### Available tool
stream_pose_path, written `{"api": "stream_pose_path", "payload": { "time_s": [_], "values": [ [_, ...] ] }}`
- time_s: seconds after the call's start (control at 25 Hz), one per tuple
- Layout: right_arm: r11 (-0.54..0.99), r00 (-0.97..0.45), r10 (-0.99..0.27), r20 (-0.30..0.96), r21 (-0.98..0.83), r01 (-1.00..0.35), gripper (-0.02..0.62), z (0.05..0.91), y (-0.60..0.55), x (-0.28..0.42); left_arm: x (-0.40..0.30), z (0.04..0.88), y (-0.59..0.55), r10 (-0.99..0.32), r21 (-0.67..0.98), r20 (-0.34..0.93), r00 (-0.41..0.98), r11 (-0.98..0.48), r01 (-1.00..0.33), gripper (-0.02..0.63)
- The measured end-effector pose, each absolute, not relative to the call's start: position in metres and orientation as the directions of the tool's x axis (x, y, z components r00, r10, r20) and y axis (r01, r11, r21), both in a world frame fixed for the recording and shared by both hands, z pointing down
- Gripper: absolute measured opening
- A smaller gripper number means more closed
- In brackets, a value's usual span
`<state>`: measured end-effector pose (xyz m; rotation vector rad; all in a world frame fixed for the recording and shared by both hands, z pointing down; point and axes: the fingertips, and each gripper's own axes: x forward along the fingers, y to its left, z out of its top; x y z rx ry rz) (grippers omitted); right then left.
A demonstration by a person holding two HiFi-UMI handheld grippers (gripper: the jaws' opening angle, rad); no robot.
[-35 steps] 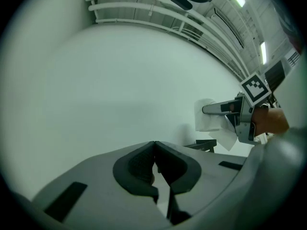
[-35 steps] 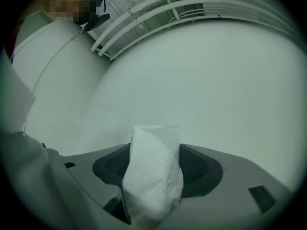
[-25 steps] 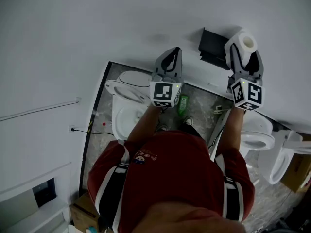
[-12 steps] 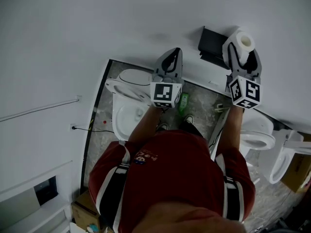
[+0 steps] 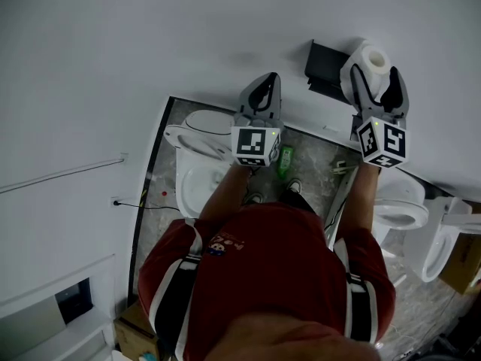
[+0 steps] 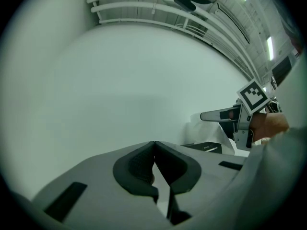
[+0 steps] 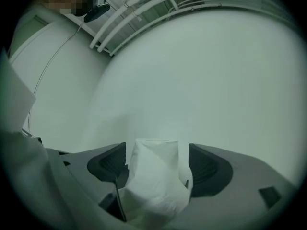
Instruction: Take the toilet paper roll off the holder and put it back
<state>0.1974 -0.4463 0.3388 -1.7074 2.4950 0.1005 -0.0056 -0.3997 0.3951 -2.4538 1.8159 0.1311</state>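
The white toilet paper roll (image 5: 369, 61) stands against the white wall, right beside the black holder (image 5: 323, 69). My right gripper (image 5: 374, 79) reaches up around it. Its jaws are opening and the roll (image 7: 157, 176) sits between them, with a gap to the pads on both sides. A loose sheet hangs down the roll's front. My left gripper (image 5: 264, 90) is shut and empty, held up near the wall to the left of the holder. In the left gripper view its jaws (image 6: 154, 150) meet, and the holder (image 6: 207, 147) and the right gripper's finger (image 6: 219, 115) show at right.
Below stands a white toilet (image 5: 197, 162) at the left and another (image 5: 400, 205) at the right, on a grey stone floor. A green bottle (image 5: 284, 161) lies between them. The person's red-sleeved arms reach up from below.
The right gripper has risen slightly with the roll toward the holder, and its jaws have spread apart off the roll. The left gripper has stayed put.
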Motion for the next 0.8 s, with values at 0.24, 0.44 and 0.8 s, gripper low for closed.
{"api": "stream_pose_path", "payload": {
  "time_s": [0.24, 0.44, 0.8],
  "values": [
    [0.328, -0.313, -0.931, -0.186, -0.059, -0.943, 0.403, 0.324, -0.425, 0.210, -0.003, 0.388, -0.391, -0.938, -0.017, -0.134, 0.320, -0.321, -0.947, 0.018],
    [0.270, -0.257, -0.947, -0.194, -0.048, -0.962, 0.402, 0.323, -0.399, 0.222, 0.002, 0.386, -0.382, -0.921, -0.015, -0.143, 0.363, -0.365, -0.931, 0.018],
    [0.107, -0.097, -0.980, -0.176, -0.048, -0.993, 0.402, 0.333, -0.333, 0.256, 0.026, 0.381, -0.360, -0.861, -0.019, -0.138, 0.489, -0.491, -0.871, 0.018]
  ]
}}
